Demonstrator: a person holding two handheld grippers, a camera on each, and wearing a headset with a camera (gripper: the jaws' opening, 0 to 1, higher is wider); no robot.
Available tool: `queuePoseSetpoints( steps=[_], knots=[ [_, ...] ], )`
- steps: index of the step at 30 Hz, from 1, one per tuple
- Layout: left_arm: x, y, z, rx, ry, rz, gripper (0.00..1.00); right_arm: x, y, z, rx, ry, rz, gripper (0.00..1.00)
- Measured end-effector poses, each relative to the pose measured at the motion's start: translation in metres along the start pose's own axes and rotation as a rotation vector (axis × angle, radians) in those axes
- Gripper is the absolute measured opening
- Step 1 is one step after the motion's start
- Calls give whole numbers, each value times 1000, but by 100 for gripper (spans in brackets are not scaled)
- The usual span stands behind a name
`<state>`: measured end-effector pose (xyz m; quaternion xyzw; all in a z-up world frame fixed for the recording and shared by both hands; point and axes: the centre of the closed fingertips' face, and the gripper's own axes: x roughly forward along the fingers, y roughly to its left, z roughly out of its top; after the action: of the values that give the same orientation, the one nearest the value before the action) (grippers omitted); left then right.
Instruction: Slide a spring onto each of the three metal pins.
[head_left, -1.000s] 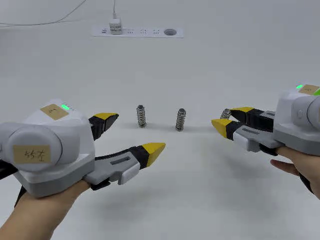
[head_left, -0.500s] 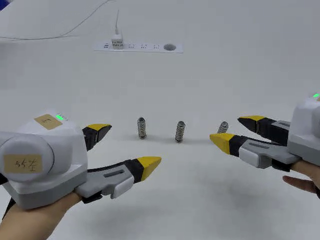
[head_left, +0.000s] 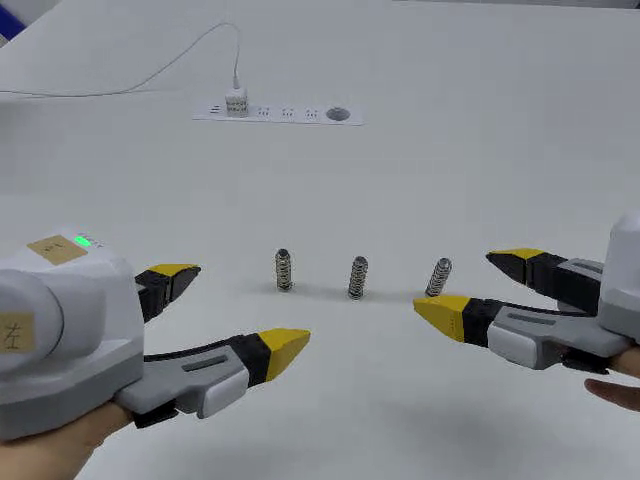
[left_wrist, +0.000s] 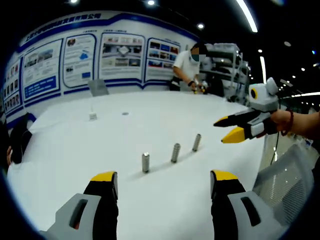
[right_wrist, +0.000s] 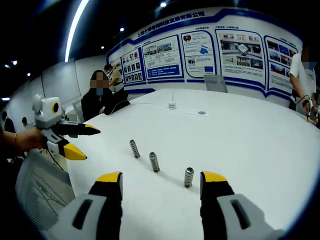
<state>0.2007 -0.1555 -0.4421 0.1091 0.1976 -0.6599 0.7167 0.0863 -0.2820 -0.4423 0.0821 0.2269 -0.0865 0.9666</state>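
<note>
The yellow-tipped fingers (head_left: 283, 345) of the left gripper (head_left: 232, 308) stand wide apart with nothing between them. In the left gripper view the same two jaws rise well separated, with bare tabletop in the gap. The right gripper (head_left: 478, 282) is likewise spread wide and holds nothing, and its own view confirms the empty gap. Both grippers hover over the white workbench (head_left: 420, 180), flanking a short row of three coils without touching any of them. The left spring (head_left: 284, 270) stands upright just beyond the left gripper's tips. The middle spring (head_left: 358, 277) stands near it with a slight lean. The right spring (head_left: 438, 277) tilts more clearly and sits just beside the right gripper's nearer tip, though apart from it. Each coil seems to be threaded over one of the pins, which are mostly hidden inside and hard to make out. No loose spring lies on the bench within sight. Judged from this, all three pins appear to carry a spring and the task looks finished or nearly so. At most, the leaning right one may want seating. Farther back lie a power strip (head_left: 278, 113) and its cable (head_left: 150, 75).
</note>
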Motion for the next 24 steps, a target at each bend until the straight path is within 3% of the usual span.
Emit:
queuePoseSetpoints(
  steps=[13,24],
  knots=[
    [-13,-1,0,25,-5,19,84,-15,14,-3,35,-16,6,73],
    [-20,-2,-5,23,15,31,85,-23,19,-5,49,-21,-2,78]
  ],
)
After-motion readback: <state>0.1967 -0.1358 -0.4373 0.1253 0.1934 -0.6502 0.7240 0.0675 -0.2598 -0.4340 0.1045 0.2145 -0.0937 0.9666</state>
